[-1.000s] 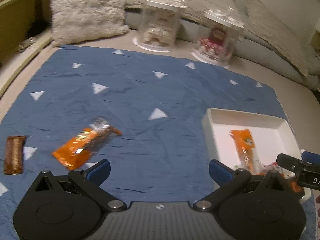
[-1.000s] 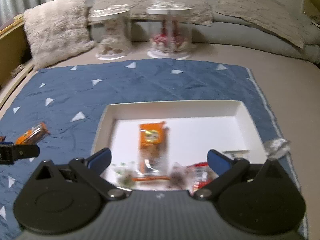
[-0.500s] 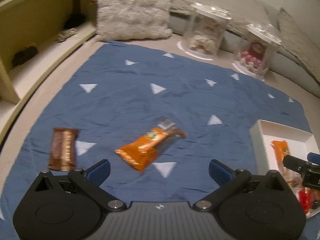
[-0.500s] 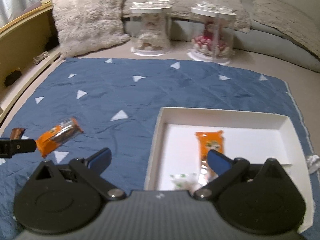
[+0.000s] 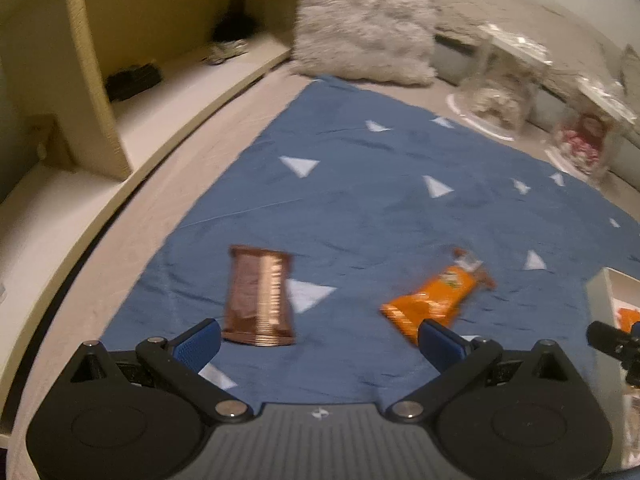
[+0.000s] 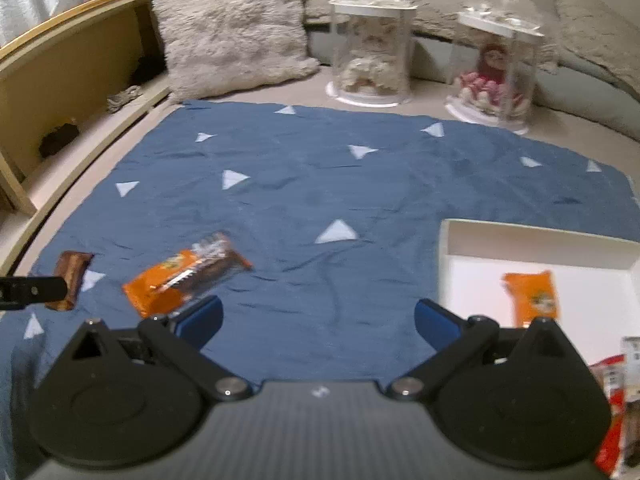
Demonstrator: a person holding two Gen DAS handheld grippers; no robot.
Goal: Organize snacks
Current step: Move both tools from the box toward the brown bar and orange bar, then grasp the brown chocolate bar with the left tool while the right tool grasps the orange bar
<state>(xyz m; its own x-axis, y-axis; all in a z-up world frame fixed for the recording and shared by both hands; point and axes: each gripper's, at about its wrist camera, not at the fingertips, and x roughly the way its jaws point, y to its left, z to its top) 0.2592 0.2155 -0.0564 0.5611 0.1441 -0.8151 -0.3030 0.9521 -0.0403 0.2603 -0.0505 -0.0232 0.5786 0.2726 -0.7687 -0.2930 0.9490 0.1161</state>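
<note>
A brown snack bar [image 5: 259,297] lies on the blue cloth [image 5: 380,208] just ahead of my left gripper's left finger. An orange snack packet [image 5: 438,297] lies to its right. My left gripper [image 5: 318,342] is open and empty just short of both. In the right wrist view the orange packet [image 6: 184,278] lies ahead of my open, empty right gripper [image 6: 318,322], with the brown bar [image 6: 70,278] farther left. A white tray [image 6: 540,252] at the right holds another orange packet [image 6: 532,294] and several wrapped snacks.
Two clear lidded jars [image 6: 372,52] [image 6: 496,68] and a fluffy cushion [image 6: 232,28] stand beyond the cloth's far edge. A wooden shelf unit [image 5: 100,92] runs along the left. The left gripper's tip [image 6: 32,290] shows at the right wrist view's left edge.
Both grippers have swung left, away from the tray. The brown bar and orange packet now sit nearer the left gripper's fingers. Both stay open.
</note>
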